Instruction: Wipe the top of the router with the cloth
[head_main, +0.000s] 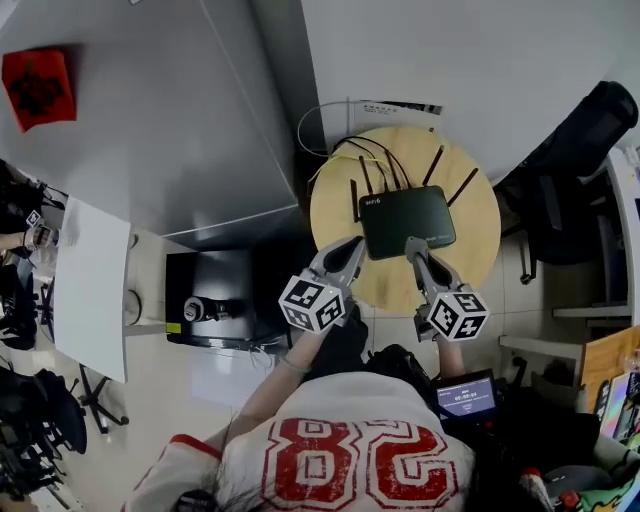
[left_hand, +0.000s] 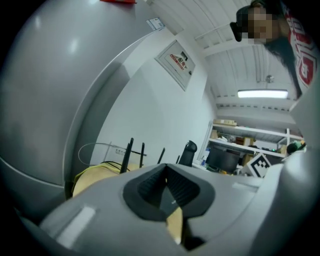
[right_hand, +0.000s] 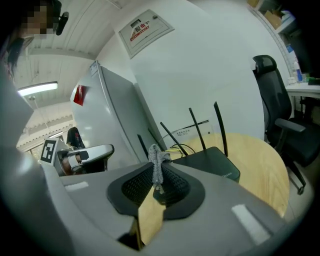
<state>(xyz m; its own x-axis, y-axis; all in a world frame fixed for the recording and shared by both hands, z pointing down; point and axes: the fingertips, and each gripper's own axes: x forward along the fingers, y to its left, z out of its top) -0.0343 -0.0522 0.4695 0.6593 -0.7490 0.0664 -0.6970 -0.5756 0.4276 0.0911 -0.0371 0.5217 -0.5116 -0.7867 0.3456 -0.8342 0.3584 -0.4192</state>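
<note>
Right hand-held gripper pinches the grey cloth at the router's near edge; left hand-held gripper, closed and empty, hovers above the round surface.

A grey cloth is showing between the black ribbed pads of the grey right gripper. The left gripper is showing grey too. Just ahead of both, a black router is lying on a pale wood-grain table. Their cubes are bearing black-and-white square markers. Behind them, a white shirt is showing red numerals.
</note>
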